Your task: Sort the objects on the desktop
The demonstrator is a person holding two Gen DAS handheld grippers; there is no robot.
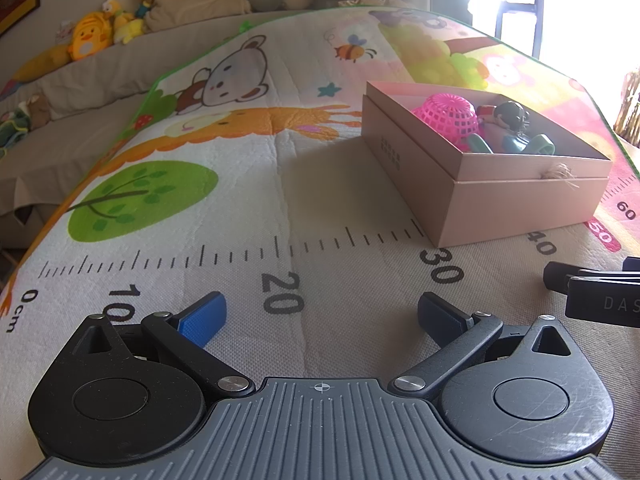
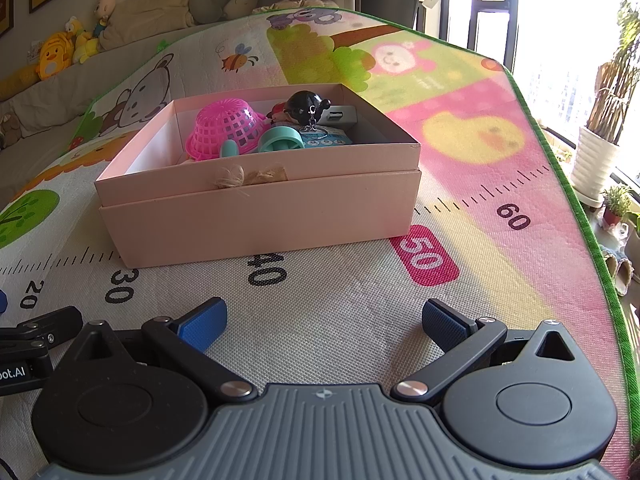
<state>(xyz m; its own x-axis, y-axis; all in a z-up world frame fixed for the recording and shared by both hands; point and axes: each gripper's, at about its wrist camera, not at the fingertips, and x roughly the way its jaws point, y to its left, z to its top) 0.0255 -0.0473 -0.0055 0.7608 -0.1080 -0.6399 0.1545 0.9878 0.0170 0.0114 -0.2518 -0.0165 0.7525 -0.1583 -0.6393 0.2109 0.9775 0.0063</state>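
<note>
A pink cardboard box (image 2: pixel 260 216) stands on the cartoon ruler mat; it also shows at the right in the left wrist view (image 1: pixel 520 204). Inside lie a pink mesh basket (image 2: pixel 230 126), a black-headed doll keychain (image 2: pixel 306 106), a teal round piece (image 2: pixel 280 140), a blue card (image 2: pixel 326 138) and a small silver device (image 2: pixel 340 114). My left gripper (image 1: pixel 320 316) is open and empty, low over the mat near the 20 mark. My right gripper (image 2: pixel 324 320) is open and empty, in front of the box near the 40 mark.
The right gripper's fingers (image 1: pixel 592 288) show at the left view's right edge; the left gripper's side (image 2: pixel 36 340) shows at the right view's left edge. Plush toys (image 1: pixel 96 32) and cushions lie along the back. Potted plants (image 2: pixel 600 152) stand beyond the mat's right edge.
</note>
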